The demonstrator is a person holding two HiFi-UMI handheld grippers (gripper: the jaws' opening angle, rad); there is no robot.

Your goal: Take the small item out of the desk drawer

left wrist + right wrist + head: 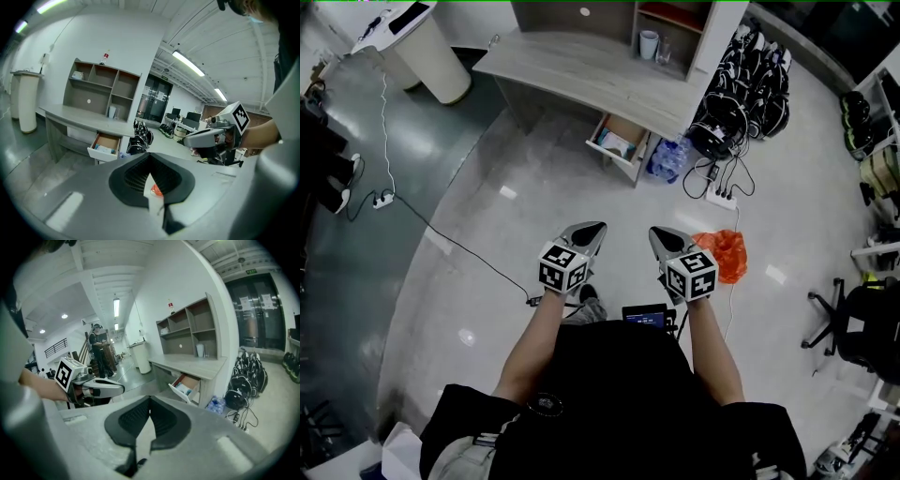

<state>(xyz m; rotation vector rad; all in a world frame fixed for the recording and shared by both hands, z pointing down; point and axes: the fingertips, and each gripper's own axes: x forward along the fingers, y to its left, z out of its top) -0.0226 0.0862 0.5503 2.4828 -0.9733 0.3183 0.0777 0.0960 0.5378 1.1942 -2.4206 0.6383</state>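
Head view: left hand-held gripper (596, 228) and right hand-held gripper (656, 232) well apart from the bench (581, 70). The small item (614, 143) lies in the open drawer (630, 159) under its right end.
Left gripper view: jaws together, empty.
Right gripper view: likewise.

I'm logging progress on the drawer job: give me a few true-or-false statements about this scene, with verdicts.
The drawer is open. True.
The right gripper holds an item. False: its jaws are shut on nothing.
An orange bag lies on the floor. True.
The left gripper is inside the drawer. False: it is over the floor, well short of the desk.
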